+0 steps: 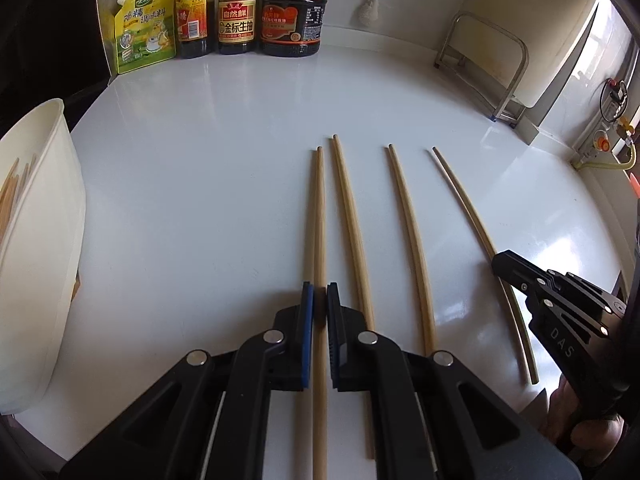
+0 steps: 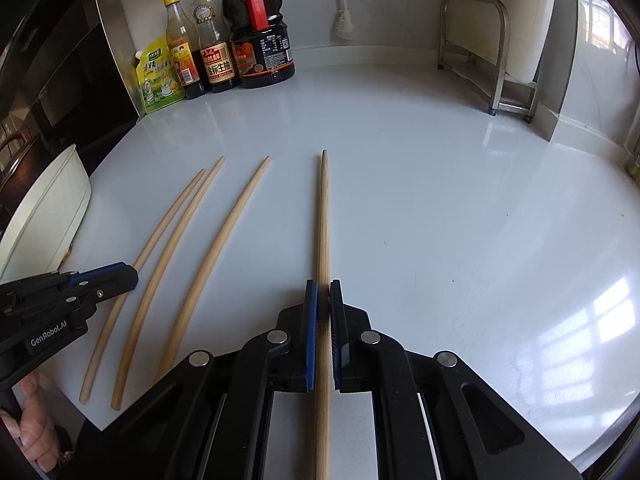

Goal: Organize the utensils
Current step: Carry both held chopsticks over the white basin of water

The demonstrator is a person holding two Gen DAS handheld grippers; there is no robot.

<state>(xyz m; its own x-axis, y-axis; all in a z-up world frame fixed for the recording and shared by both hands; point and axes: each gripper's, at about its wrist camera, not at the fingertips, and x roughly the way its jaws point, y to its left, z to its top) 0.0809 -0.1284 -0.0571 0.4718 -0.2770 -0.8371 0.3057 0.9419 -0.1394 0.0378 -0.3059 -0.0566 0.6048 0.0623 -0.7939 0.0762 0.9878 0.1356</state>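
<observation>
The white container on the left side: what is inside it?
In the left wrist view, the white container holds several wooden chopsticks leaning against its inner wall. Its wall hides their lower ends and the bottom, so anything else inside cannot be seen.

Left gripper (image 1: 320,300) clamps leftmost chopstick (image 1: 319,216); three beside.

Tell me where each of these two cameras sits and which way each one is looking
Left wrist: rides the left hand-held gripper, looking across the counter at the sauce bottles; it straddles the leftmost chopstick; the right one shows at right.
Right wrist: rides the right hand-held gripper, facing likewise; it straddles the rightmost chopstick; the left one and fingers show at left.
Shared: four chopsticks, bottles, white container, metal rack.
</observation>
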